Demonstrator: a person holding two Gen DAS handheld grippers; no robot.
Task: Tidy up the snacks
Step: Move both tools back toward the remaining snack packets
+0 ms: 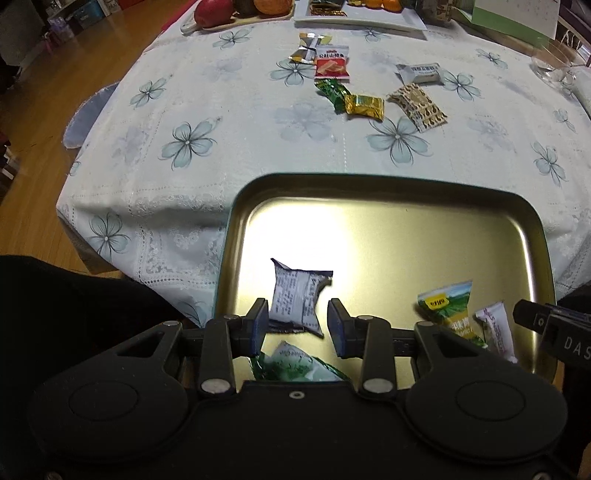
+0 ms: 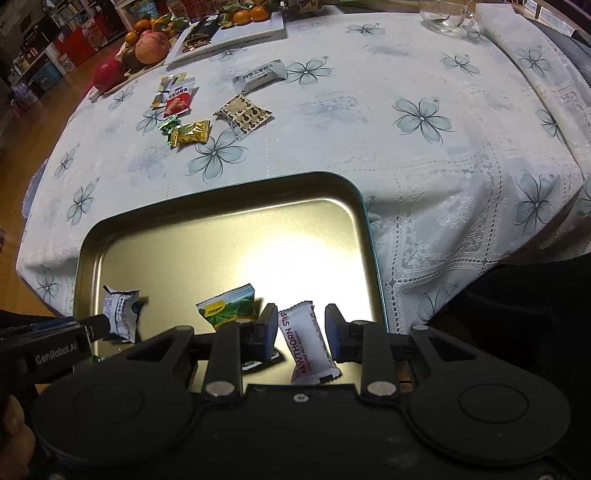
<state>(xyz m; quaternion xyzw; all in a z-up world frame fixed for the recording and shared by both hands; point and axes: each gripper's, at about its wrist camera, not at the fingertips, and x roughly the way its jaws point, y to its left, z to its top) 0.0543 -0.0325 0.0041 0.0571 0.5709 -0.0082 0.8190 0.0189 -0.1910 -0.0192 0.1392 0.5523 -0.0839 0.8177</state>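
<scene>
A gold metal tray [image 1: 369, 184] sits at the table's near edge. My left gripper [image 1: 297, 325] hangs over the tray's near left part, shut across a white packet with grey print [image 1: 297, 299], which casts a shadow below. In the right wrist view that packet [image 2: 120, 314] shows beside one of the left fingers [image 2: 98, 326]. My right gripper [image 2: 301, 332] stands open around a white Hawthorn strip packet [image 2: 306, 343] lying on the tray [image 2: 221, 184], with its pads clear of the packet. A green and yellow packet [image 2: 229, 306] lies between the two. A green and white packet [image 1: 295, 365] lies under my left gripper.
Several loose snacks lie on the flowered tablecloth beyond the tray: a gold packet [image 1: 364, 107], a green one [image 1: 332, 92], a red and white one [image 1: 331, 62], a brown patterned one [image 1: 419, 105]. Far back stand a fruit plate [image 2: 147, 51], a white dish [image 1: 369, 18] and a glass bowl [image 1: 554, 66].
</scene>
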